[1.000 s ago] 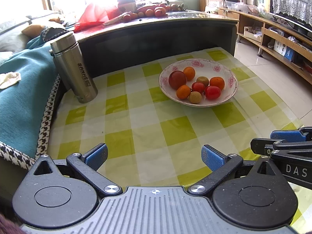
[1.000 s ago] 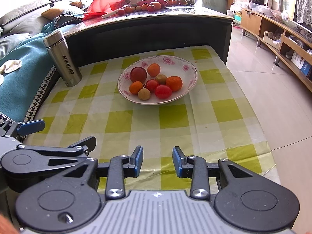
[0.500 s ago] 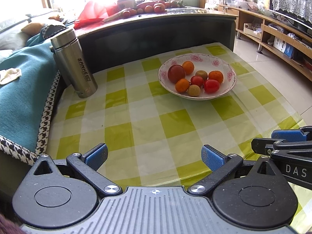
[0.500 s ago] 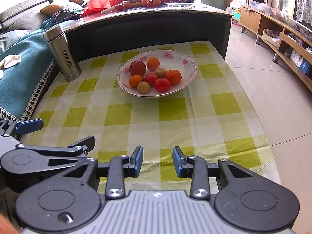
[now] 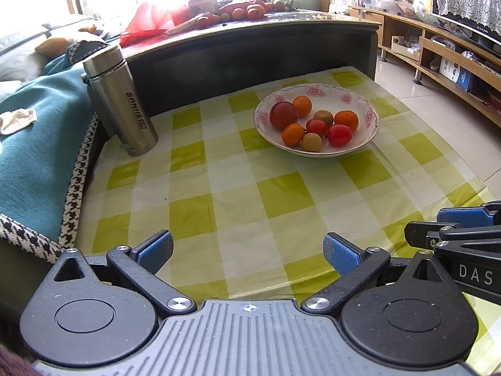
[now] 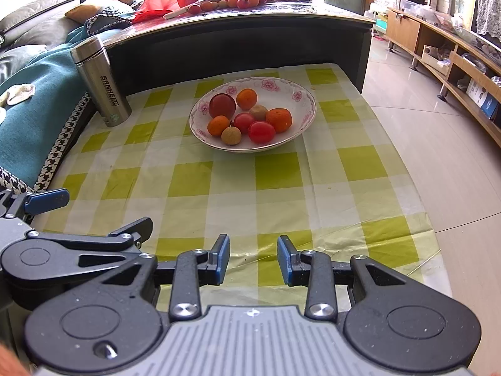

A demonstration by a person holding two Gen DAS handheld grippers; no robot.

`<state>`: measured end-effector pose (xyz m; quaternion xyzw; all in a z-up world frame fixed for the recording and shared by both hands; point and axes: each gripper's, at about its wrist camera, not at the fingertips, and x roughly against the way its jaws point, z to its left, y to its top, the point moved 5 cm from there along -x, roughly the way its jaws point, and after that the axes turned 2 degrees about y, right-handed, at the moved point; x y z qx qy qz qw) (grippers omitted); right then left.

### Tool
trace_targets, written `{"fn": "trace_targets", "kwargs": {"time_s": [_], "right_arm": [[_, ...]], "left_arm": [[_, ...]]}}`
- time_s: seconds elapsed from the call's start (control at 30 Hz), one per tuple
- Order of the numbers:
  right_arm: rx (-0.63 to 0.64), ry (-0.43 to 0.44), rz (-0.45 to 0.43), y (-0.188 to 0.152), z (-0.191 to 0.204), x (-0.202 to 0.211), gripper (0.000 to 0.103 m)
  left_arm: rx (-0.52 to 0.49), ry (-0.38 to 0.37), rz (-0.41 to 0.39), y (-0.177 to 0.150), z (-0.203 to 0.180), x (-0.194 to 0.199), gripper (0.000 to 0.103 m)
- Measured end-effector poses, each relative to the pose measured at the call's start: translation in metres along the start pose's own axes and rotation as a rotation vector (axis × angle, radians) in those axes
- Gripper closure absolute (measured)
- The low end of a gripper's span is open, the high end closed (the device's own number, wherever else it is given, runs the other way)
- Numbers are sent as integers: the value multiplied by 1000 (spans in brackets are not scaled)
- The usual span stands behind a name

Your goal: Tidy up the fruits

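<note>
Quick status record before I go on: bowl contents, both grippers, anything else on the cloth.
surface: green checked tablecloth
bowl: floral-rimmed bowl, far centre of the cloth
bowl contents: eight small fruits; dark red one at the back left, three orange, two red, two tan-brown
left gripper: open, empty, above the near edge of the cloth
right gripper: open, narrower gap, empty
other: steel flask, upright, left of the bowl

We hold our black left gripper [image 5: 247,249] with blue pads spread wide, our black right gripper [image 6: 253,258] beside it, narrowly parted, both empty.
</note>
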<state>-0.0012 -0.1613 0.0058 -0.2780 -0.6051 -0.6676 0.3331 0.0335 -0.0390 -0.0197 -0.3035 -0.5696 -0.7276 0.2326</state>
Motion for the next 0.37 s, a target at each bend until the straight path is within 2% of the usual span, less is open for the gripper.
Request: {"fn": "trace_targets", "kwargs": {"time_s": [0.37], "right_arm": [[-1, 2, -1, 0, 1, 0, 66]], "left_arm": [[6, 5, -7, -2, 1, 3, 0]]}}
